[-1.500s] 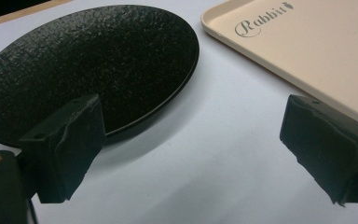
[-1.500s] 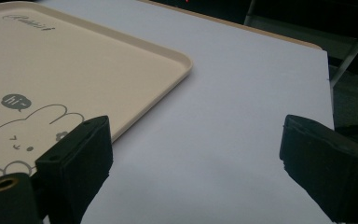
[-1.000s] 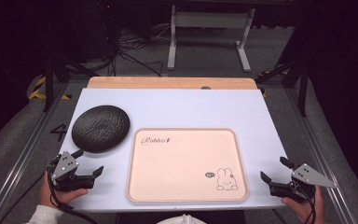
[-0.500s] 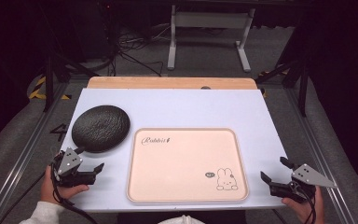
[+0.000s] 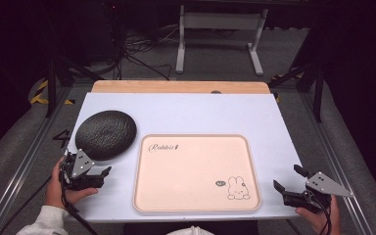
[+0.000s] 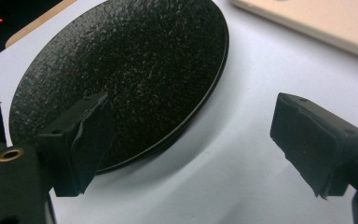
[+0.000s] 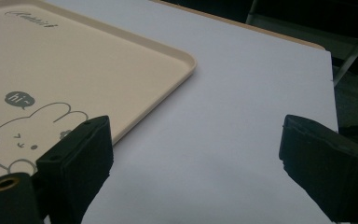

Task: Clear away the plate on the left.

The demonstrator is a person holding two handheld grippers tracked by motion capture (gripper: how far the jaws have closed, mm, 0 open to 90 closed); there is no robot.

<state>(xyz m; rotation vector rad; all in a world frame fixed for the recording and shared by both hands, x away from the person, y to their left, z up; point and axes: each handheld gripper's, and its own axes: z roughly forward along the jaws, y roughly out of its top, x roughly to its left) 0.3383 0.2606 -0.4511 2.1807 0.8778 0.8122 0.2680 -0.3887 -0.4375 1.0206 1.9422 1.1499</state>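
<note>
The left gripper is seen at about eight o'clock on the table. Since the picture a second ago it has been moved a little toward the black plate, and its jaws have just been closing a bit. In the left gripper view the jaws are seen wide apart, and the near rim of the black plate is lined up between them but is not yet pinched. One jaw is placed over the plate's edge and the other is held over the bare table. From this it is judged that the plate is about to be picked up, and that the grab is only just being started.

The black plate is found at about ten o'clock on the table, just beside the far left corner of the pink tray. The tray is laid in the middle, with a little rabbit drawn at its five o'clock corner.

The left hand is wrapped around its gripper from below, and the gripper is pointed toward two o'clock.

The right gripper is held at about four o'clock and has not been moved. Its jaws are spread apart with nothing between them, and it is pointed toward the tray. The right hand is kept low at the table's near edge.
</note>
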